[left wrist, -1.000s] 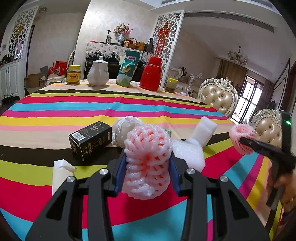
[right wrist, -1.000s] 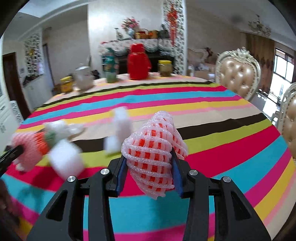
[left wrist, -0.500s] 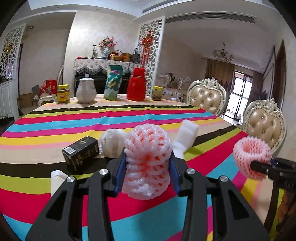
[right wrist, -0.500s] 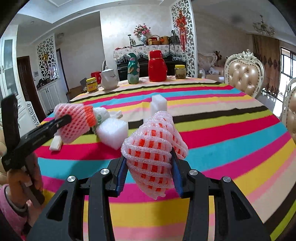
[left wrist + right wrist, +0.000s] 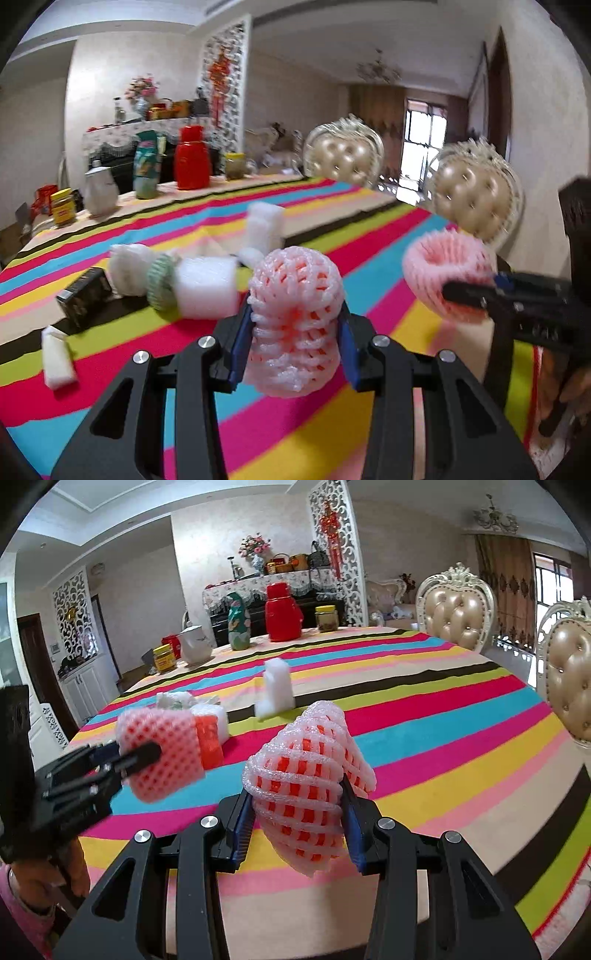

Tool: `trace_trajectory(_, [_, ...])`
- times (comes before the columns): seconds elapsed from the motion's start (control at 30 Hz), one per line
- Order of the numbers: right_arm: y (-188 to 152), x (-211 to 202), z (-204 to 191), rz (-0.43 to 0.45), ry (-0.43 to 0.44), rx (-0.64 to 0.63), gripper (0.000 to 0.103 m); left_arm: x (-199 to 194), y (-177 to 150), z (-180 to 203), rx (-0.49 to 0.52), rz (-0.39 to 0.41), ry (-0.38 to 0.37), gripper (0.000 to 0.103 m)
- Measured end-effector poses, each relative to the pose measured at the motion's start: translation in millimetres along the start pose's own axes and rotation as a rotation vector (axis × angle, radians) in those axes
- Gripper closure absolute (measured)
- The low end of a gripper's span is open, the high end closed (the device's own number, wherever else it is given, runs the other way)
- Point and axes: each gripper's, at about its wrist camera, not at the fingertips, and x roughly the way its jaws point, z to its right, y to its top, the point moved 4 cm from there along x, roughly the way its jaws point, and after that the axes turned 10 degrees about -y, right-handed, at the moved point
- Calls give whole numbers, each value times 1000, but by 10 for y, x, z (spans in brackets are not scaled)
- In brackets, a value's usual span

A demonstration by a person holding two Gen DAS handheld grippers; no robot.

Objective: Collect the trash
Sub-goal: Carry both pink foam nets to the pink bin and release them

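Note:
My left gripper (image 5: pixel 293 334) is shut on a pink foam fruit net (image 5: pixel 293 295), held above the striped tablecloth (image 5: pixel 351 221). My right gripper (image 5: pixel 297 812) is shut on a second pink foam net (image 5: pixel 308 775), also above the table. Each gripper shows in the other's view: the right one with its net (image 5: pixel 447 273) at the right, the left one with its net (image 5: pixel 162 749) at the left. Trash lies on the table: white foam blocks (image 5: pixel 205 288) (image 5: pixel 264 227), a white and green net bundle (image 5: pixel 144 271), a black box (image 5: pixel 85 295) and a small white piece (image 5: pixel 57 360).
At the table's far edge stand a red thermos (image 5: pixel 282 613), a green bag (image 5: pixel 238 627), a white teapot (image 5: pixel 194 640) and jars (image 5: pixel 164 659) (image 5: pixel 327 618). Two padded chairs (image 5: pixel 456 613) (image 5: pixel 570 679) stand at the right side of the table.
Both grippers, still gripping their nets, have pulled back toward the near table edge and swung to the right. The trash pile now lies further off and to the left.

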Motion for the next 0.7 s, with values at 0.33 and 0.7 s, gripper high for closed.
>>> trace_trajectory(0.33, [-179,-206,347,17,-56,-11,62,89,-54,405,32,-35,-86,63])
trace_trajectory(0.7, [-310,-468,563,45,-85,-32,61,247,-117,886,110,-85,-160,62])
